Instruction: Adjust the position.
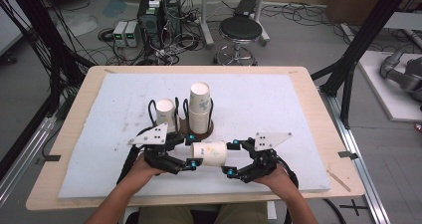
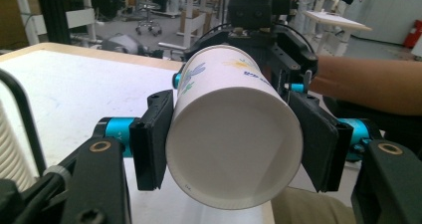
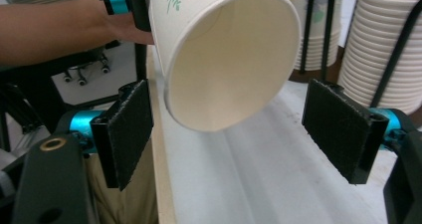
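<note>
A white paper cup (image 1: pixel 209 153) with a printed flower lies level between the two grippers, just above the white mat. My left gripper (image 1: pixel 190 153) is shut on the cup's base end; in the left gripper view both black pads (image 2: pixel 154 139) press the sides of the cup (image 2: pixel 234 134). My right gripper (image 1: pixel 232 158) is open at the mouth end. In the right gripper view the cup (image 3: pixel 229 59) shows its hollow inside, and the pads (image 3: pixel 129 129) stand apart from the rim on either side.
Two stacks of paper cups, a tall one (image 1: pixel 200 107) and a shorter one (image 1: pixel 165 113), stand in black wire guides on a brown base (image 1: pixel 209 130) just behind the grippers. The white mat (image 1: pixel 278 109) covers the wooden table (image 1: pixel 318 109). A stool (image 1: pixel 241 32) and electronics stand beyond.
</note>
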Action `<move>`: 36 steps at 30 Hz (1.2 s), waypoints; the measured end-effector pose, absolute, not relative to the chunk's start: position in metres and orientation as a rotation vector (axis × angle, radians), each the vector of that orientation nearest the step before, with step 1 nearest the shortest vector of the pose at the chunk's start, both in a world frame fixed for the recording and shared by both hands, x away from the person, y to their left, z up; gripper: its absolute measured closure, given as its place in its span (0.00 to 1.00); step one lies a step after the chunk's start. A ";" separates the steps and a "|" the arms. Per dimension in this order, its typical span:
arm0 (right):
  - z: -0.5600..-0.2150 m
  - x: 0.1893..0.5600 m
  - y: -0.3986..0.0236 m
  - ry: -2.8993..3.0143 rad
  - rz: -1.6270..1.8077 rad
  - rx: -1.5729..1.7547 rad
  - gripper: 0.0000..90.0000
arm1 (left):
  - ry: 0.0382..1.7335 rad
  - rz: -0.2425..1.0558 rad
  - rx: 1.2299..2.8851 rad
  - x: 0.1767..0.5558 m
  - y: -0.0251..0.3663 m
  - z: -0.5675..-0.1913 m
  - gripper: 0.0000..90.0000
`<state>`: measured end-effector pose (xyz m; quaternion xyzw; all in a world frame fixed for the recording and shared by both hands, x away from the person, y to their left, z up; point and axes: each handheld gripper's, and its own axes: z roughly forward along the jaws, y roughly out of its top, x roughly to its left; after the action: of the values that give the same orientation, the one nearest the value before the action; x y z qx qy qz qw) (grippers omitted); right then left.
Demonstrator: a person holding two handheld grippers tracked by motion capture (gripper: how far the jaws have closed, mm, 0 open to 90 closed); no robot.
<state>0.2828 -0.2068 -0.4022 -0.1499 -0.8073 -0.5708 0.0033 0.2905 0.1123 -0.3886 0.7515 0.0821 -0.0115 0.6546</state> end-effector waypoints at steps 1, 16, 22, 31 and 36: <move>-0.402 0.282 -0.206 -2.522 -1.785 -0.466 0.23 | 0.179 -0.028 1.705 0.290 0.111 -0.388 0.42; -0.402 0.284 -0.202 -2.410 -1.864 -0.366 0.30 | 0.119 -0.054 1.688 0.290 0.107 -0.388 0.41; -0.401 0.285 -0.206 -2.366 -1.893 -0.352 0.36 | 0.119 -0.070 1.676 0.291 0.107 -0.389 0.41; -0.399 0.287 -0.208 -2.351 -1.860 -0.366 0.43 | 0.156 -0.077 1.711 0.289 0.107 -0.392 0.39; -0.397 0.286 -0.207 -2.393 -1.816 -0.355 0.43 | 0.239 -0.048 1.792 0.287 0.105 -0.391 0.18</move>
<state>0.2862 -0.2074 -0.3968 -0.1172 -0.7897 -0.5994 0.0582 0.2870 0.1053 -0.3913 0.7789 0.1038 -0.0210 0.6182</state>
